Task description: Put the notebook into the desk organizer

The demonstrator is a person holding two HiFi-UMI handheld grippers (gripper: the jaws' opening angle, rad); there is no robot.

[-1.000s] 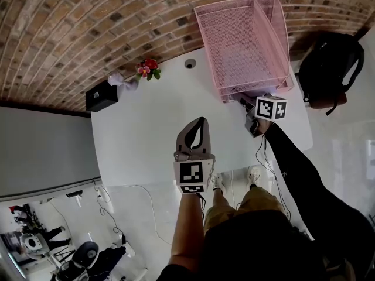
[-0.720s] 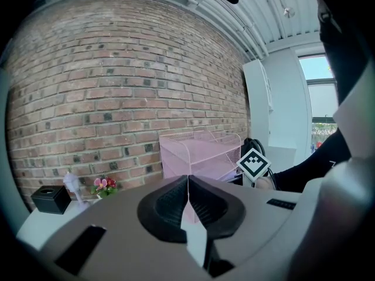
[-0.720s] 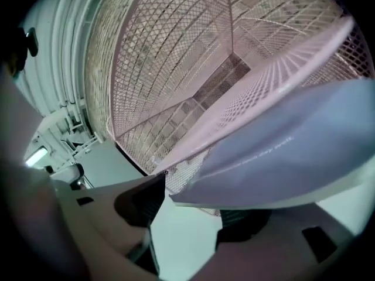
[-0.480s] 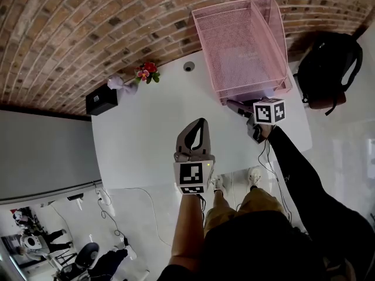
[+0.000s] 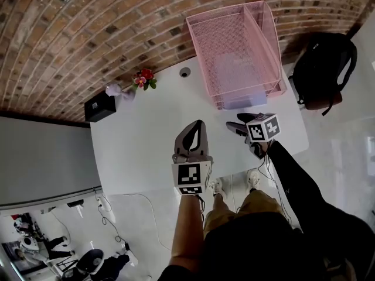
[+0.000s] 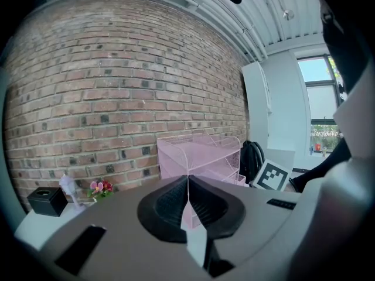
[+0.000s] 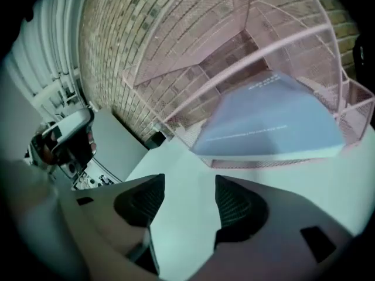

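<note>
The pale blue notebook lies flat in the lower tray of the pink mesh desk organizer, its near edge at the tray's front. In the head view the notebook shows through the organizer at the table's back right. My right gripper stands open and empty just in front of the organizer, over bare white table; in the head view the right gripper is a short way off the tray. My left gripper is shut on nothing above the table's middle. In its own view, the left gripper faces the organizer.
A black box, a small white figure and red flowers stand along the table's back left. A round cable hole lies left of the organizer. A black backpack sits off the table's right edge. A brick wall runs behind.
My right gripper has opened and drawn back from the organizer's front toward the person, leaving the notebook in the lower tray. The left gripper has stayed in place.
</note>
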